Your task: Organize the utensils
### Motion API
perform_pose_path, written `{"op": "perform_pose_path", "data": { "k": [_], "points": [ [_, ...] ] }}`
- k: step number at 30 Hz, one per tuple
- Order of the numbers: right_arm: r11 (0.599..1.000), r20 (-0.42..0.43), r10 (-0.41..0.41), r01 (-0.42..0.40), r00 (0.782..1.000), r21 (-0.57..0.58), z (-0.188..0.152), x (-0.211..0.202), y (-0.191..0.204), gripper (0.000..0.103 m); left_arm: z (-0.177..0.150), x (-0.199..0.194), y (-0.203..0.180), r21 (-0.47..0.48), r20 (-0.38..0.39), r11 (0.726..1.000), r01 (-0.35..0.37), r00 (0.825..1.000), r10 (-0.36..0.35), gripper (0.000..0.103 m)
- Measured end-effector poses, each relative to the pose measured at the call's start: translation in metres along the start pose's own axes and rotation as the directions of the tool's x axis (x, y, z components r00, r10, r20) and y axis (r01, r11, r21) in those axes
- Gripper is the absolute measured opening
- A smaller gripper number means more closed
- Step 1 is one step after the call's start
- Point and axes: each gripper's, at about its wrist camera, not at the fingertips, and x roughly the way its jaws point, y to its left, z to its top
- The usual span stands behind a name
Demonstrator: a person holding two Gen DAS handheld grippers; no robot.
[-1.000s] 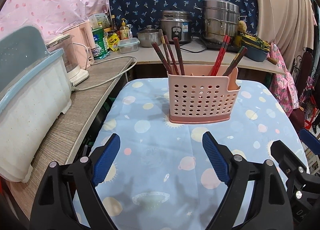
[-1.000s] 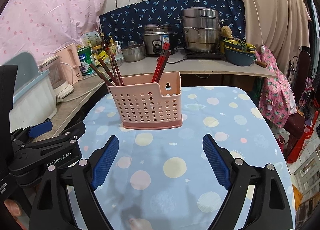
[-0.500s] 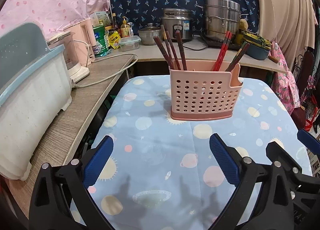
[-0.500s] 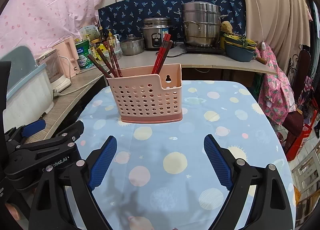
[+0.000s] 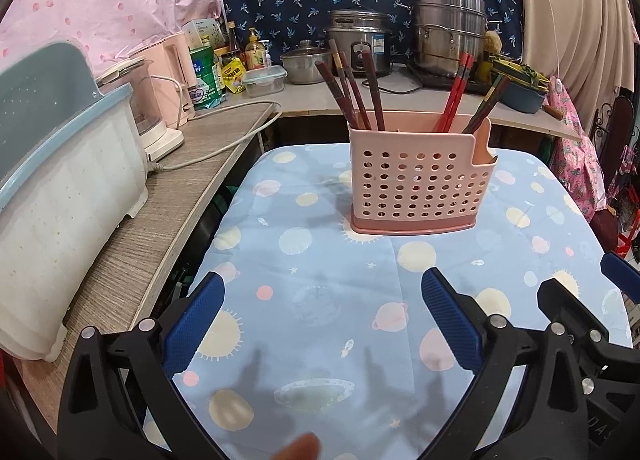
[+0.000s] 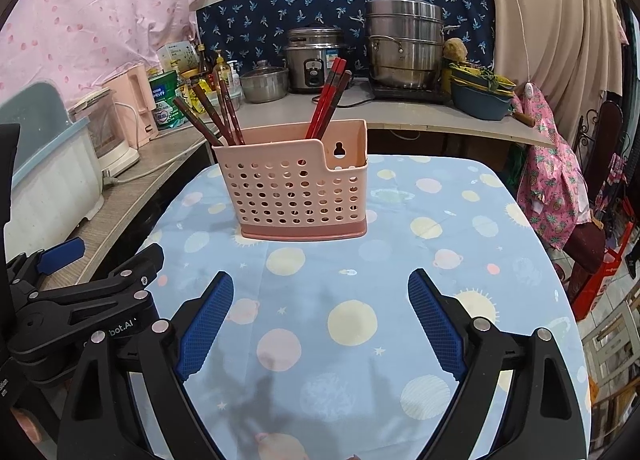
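A pink perforated utensil holder [image 5: 420, 184] [image 6: 298, 192] stands upright on the table's blue planet-print cloth [image 5: 312, 244]. Dark brown chopsticks [image 5: 352, 92] lean in its left end. Red chopsticks [image 5: 454, 92] and a dark pair [image 5: 486, 104] stand toward its right end. My left gripper [image 5: 320, 280] hovers open over the cloth, short of the holder, nothing between its blue pads. My right gripper [image 6: 320, 280] is open and empty beside it. Each gripper also shows in the other's view: the left gripper [image 6: 108, 256] at the left edge, the right gripper [image 5: 584, 280] at the right edge.
A wooden counter on the left carries a white and blue bin [image 5: 60, 200], a pink kettle [image 5: 176, 60] and a cord. The back counter holds a rice cooker [image 5: 360, 40] and a steel steamer pot [image 5: 448, 32]. Pink clothing [image 6: 556, 188] hangs beyond the table's right edge.
The left gripper's jaws have spread wider. The right gripper and the holder stay about where they were.
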Motion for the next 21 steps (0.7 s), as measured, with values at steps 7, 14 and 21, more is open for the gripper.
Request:
{"op": "perform_pose_path", "data": {
  "k": [7, 14, 21],
  "points": [
    [1.0, -0.001, 0.0, 0.0, 1.0, -0.001, 0.0002, 0.0005, 0.0002, 0.085, 0.0005, 0.0006, -0.0002, 0.006, 0.014, 1.0, -0.015, 1.0, 0.015, 0.095],
    [1.0, -0.001, -0.001, 0.001, 1.0, 0.001, 0.0001, 0.002, 0.0, 0.085, 0.0018, 0.0022, 0.0001, 0.001, 0.021, 1.0, -0.012, 1.0, 0.012, 0.095],
    [1.0, -0.004, -0.001, 0.001, 1.0, 0.002, -0.0005, 0.0039, -0.0013, 0.085, 0.0032, 0.0059, 0.0008, -0.005, 0.012, 1.0, -0.004, 1.0, 0.004, 0.095]
  ]
}}
